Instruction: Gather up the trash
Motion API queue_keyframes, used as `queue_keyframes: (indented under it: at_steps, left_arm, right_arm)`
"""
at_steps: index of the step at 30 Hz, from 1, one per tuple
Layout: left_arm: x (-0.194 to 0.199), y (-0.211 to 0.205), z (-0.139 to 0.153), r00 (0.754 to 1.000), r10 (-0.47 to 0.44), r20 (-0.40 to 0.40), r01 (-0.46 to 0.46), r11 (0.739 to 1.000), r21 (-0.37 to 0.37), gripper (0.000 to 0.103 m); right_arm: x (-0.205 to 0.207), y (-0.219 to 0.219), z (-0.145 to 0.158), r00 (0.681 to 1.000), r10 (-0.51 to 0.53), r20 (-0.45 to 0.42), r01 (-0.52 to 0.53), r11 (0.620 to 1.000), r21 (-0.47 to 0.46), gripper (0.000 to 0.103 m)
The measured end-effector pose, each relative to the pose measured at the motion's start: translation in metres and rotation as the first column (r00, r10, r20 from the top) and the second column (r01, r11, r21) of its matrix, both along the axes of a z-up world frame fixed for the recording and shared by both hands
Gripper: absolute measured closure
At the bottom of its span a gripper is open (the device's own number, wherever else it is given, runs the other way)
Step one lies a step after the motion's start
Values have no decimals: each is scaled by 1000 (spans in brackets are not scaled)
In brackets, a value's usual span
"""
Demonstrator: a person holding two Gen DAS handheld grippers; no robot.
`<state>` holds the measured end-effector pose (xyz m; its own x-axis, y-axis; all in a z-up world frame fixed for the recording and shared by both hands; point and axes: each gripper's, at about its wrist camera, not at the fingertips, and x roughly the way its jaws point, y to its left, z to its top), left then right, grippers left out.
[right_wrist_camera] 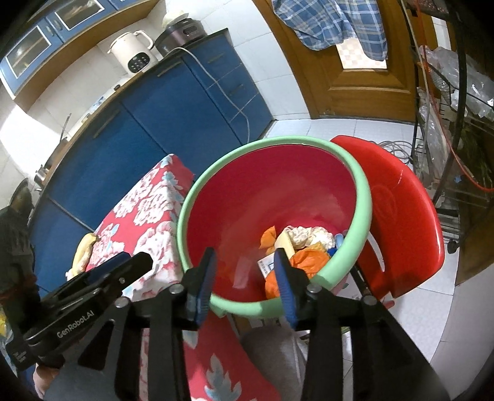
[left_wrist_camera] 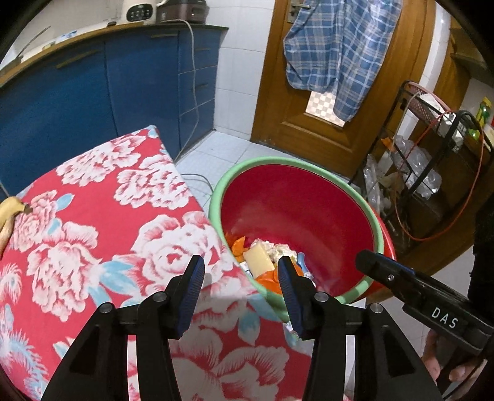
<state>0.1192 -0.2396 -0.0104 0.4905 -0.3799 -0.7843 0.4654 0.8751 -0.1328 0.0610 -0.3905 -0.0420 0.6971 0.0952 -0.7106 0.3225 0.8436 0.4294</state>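
Basin: round red plastic basin with a pale green rim (left_wrist_camera: 216,197) (right_wrist_camera: 367,197), set just beside the table's edge, its open mouth facing up toward both cameras.
Trash: crumpled orange plastic wrappers (left_wrist_camera: 239,245) (right_wrist_camera: 308,259), a pale yellow rectangular block (left_wrist_camera: 259,257) (right_wrist_camera: 284,242), a wad of white crumpled paper (left_wrist_camera: 279,248) (right_wrist_camera: 305,234) and a small blue piece (left_wrist_camera: 301,259) (right_wrist_camera: 338,239), all heaped at the bottom of the basin on the side nearest the grippers.
Left gripper: black two-finger gripper with blue ribbed pads (left_wrist_camera: 240,282) (right_wrist_camera: 123,262), released and holding nothing; one finger hangs over the tablecloth, the other over the basin's near rim.
Right gripper: matching black gripper (right_wrist_camera: 244,277) (left_wrist_camera: 379,265), spread wide and empty, poised above the basin's near rim, with the trash heap visible past its right finger.
Table: surface covered with a red cloth printed with white and pink flowers (left_wrist_camera: 92,231) (right_wrist_camera: 148,200), touching or very close to the basin's rim.
Peel: yellowish banana peel (left_wrist_camera: 9,212) (right_wrist_camera: 83,250) lying on the cloth at the table's edge, well apart from the basin.
Chair: red plastic chair (right_wrist_camera: 401,216) just behind the basin's right side.
Background: blue kitchen cabinets (left_wrist_camera: 77,92) (right_wrist_camera: 160,111), a white electric kettle (left_wrist_camera: 139,10) (right_wrist_camera: 132,52) on the counter, a brown wooden door (left_wrist_camera: 278,101) with a blue plaid shirt (left_wrist_camera: 333,52) (right_wrist_camera: 333,21) hanging on it, and a black wire rack (left_wrist_camera: 432,172) (right_wrist_camera: 447,123).
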Motion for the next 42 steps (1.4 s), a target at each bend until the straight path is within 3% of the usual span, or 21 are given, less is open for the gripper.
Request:
queue_keyframes:
  at_steps: [6, 12, 15, 22, 31, 42]
  left_arm:
    - [-10, 22, 9, 999, 46, 16, -46, 999, -13, 52]
    - [-20, 48, 20, 993, 111, 40, -110, 994, -21, 39]
    - [-26, 62, 27, 988, 145, 60, -144, 989, -13, 35]
    - [-43, 99, 40, 970, 224, 89, -224, 975, -16, 28]
    - [-66, 138, 49, 946, 301, 119, -301, 953, -23, 27]
    - [-91, 173, 55, 920, 366, 140, -364, 930, -42, 25]
  right_arm:
    - [-7, 15, 10, 1000, 25, 12, -25, 1000, -14, 52]
    - [-16, 38, 30, 996, 69, 48, -66, 996, -57, 44]
    - [-21, 48, 40, 994, 84, 64, -79, 994, -75, 35]
    - [-30, 76, 51, 988, 142, 64, -134, 984, -118, 32]
    - [-41, 111, 63, 977, 197, 77, -181, 968, -172, 18]
    - [-57, 151, 70, 969, 226, 104, -199, 956, -217, 15]
